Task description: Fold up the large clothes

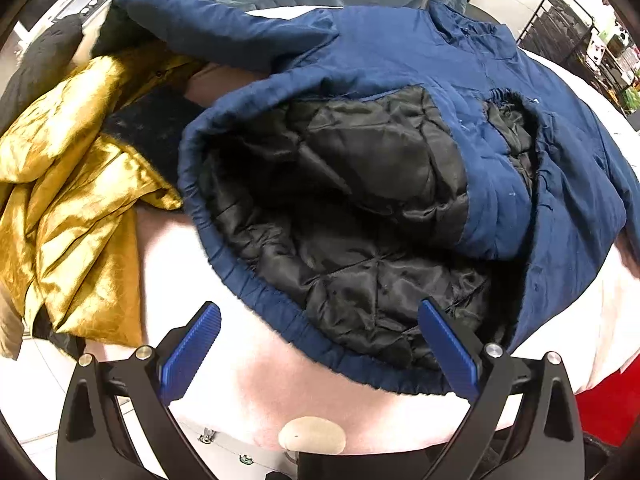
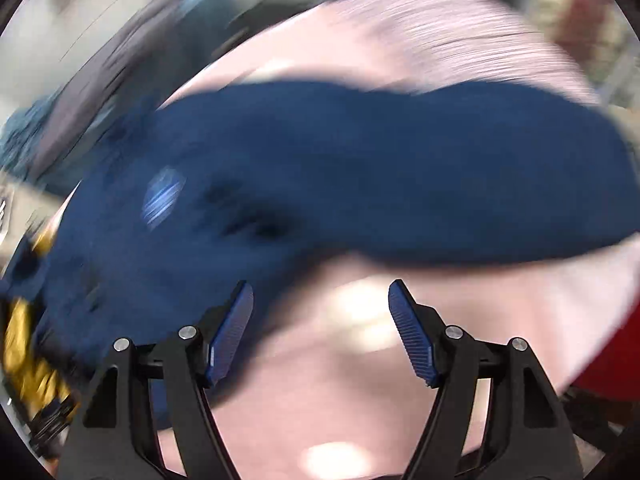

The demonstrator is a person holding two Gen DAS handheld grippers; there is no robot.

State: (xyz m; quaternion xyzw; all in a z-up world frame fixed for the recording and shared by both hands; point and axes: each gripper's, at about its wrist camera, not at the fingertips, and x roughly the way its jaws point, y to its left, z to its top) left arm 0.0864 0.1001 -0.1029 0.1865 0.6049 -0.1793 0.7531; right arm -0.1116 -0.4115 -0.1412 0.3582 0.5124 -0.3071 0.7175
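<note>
- Left claw [image 1: 320,316] hangs wide apart above the hem of a padded navy-blue jacket with black quilted lining [image 1: 400,128], gripping nothing.
- Right claw [image 2: 321,294] stands wide too, nothing between its ribbed blue pads [image 2: 230,338]; its view is badly blurred.
- That jacket [image 2: 340,184] sprawls across the pale pink tabletop [image 1: 256,392], lining facing up.
- Crumpled shiny gold satin cloth [image 1: 76,200] lies just beside the jacket, on its left.

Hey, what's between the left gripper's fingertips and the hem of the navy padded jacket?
Only bare pale pink tabletop, seen in the left wrist view, separates the left gripper from the navy padded jacket.
</note>
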